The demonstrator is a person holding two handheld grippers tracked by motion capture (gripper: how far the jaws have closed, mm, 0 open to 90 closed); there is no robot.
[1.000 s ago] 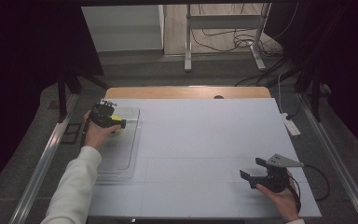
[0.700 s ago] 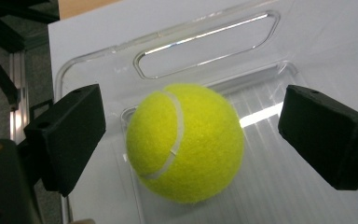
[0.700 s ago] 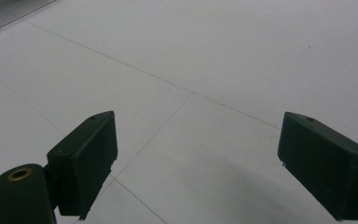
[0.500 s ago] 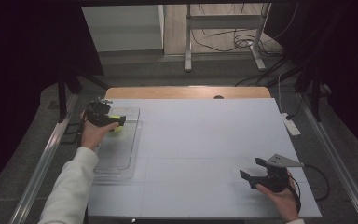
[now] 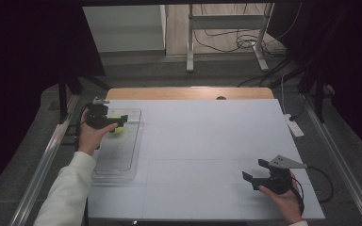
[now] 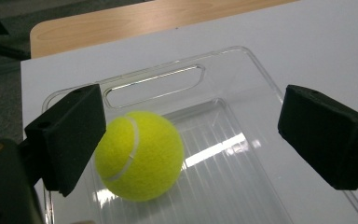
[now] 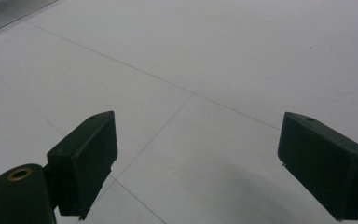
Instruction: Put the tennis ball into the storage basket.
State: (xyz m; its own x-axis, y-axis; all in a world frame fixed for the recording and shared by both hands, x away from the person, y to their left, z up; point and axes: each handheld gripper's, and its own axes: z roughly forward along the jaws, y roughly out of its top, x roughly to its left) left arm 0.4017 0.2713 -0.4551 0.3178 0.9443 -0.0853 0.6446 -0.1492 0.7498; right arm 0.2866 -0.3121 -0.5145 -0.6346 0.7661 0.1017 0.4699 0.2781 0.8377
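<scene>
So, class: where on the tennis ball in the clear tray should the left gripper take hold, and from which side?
Grip the tennis ball across its widest middle, coming from above: it is round, and the clear tray walls block a low sideways approach. The left gripper is open, wide enough to straddle it.

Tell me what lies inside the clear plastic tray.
A yellow-green tennis ball rests in the clear plastic tray, near its handle slot. The left gripper has open jaws and hides the tray's near corner.

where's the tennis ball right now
The tennis ball lies in the clear tray at the table's left in the high view, near the handle slot, between the left gripper's open jaws.
</scene>
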